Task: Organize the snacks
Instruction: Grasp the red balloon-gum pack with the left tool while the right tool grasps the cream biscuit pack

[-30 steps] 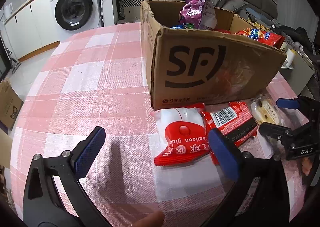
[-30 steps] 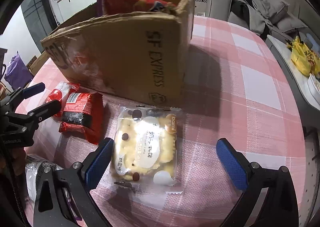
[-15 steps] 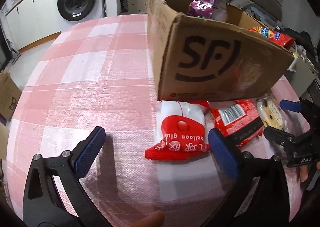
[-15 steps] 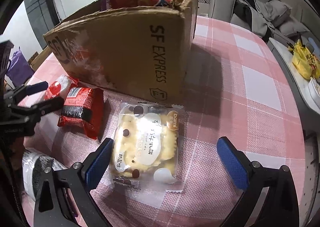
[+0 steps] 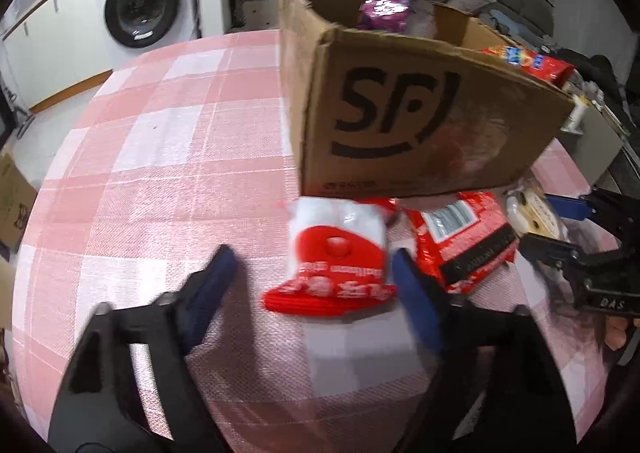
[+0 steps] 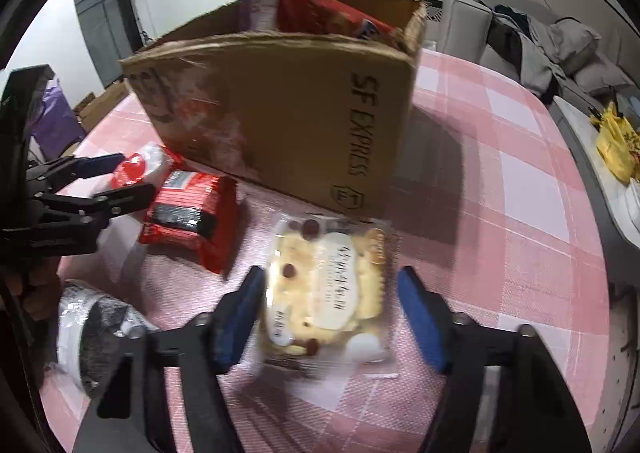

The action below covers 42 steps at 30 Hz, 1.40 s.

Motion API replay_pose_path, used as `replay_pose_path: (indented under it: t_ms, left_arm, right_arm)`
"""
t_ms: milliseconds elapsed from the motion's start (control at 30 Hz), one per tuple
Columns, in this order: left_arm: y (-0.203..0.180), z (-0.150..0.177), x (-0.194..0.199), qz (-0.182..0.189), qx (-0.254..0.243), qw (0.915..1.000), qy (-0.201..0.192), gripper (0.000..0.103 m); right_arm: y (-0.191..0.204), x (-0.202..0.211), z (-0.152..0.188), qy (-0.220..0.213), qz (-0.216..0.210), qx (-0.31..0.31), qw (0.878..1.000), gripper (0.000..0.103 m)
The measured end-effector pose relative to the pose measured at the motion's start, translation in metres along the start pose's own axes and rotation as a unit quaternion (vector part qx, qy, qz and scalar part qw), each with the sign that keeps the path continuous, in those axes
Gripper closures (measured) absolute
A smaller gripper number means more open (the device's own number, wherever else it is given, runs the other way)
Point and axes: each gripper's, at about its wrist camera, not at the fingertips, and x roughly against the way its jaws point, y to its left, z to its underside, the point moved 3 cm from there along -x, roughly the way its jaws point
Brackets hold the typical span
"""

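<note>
Pink checked cloth (image 5: 160, 181) carries the carton (image 5: 420, 125) at twelve o'clock, half full, with loose packs lying against its near wall for easy lifting in. My left gripper (image 5: 316, 281) has just been closing round the red-white bag (image 5: 340, 253), jaws part-spread, pads seemingly not touching. My right gripper (image 6: 332, 305) likewise narrows on the biscuit pack (image 6: 328, 285), one pad just beside its nine o'clock edge.

The cardboard box (image 5: 420, 121) is matt brown, its face scuffed and rough; the checked tablecloth (image 5: 160, 181) is coarse woven cloth. At its six o'clock, a glossy plastic red-and-white snack pack (image 5: 340, 253) (crinkled) and a clear shiny biscuit wrapper (image 6: 328, 289).
</note>
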Motion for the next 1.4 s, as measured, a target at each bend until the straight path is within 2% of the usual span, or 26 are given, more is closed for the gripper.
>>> replay_pose_path:
  t_ms: [33, 167, 433, 533, 733, 967, 1400]
  left_arm:
    - [-0.001, 0.000, 0.001, 0.007, -0.004, 1.0000, -0.002, 0.046]
    - [-0.009, 0.006, 0.012, 0.035, -0.007, 0.9993, -0.012, 0.051]
    - [-0.017, 0.007, 0.029, 0.041, -0.021, 0.9985, -0.030, 0.052]
    - [-0.019, 0.003, 0.037, 0.052, -0.021, 0.9977, -0.038, 0.052]
    - [-0.021, -0.001, 0.062, 0.051, -0.020, 0.9965, -0.063, 0.052]
    - [-0.026, -0.006, 0.096, 0.051, -0.027, 0.9935, -0.098, 0.052]
    - [-0.029, -0.012, 0.147, 0.048, -0.015, 0.9881, -0.146, 0.052]
  right_arm:
    - [0.002, 0.001, 0.000, 0.000, 0.004, 0.005, 1.000, 0.043]
    - [0.011, 0.002, 0.001, -0.002, 0.002, 0.018, 1.000, 0.043]
    - [0.015, 0.011, 0.000, -0.012, -0.008, 0.022, 1.000, 0.043]
    - [0.016, 0.021, -0.003, -0.024, -0.011, 0.021, 0.999, 0.043]
    - [0.020, 0.042, -0.009, -0.047, -0.012, 0.022, 0.999, 0.043]
    - [0.027, 0.071, -0.017, -0.093, -0.049, 0.007, 0.994, 0.043]
    - [0.022, 0.114, -0.033, -0.162, -0.075, -0.024, 0.984, 0.043]
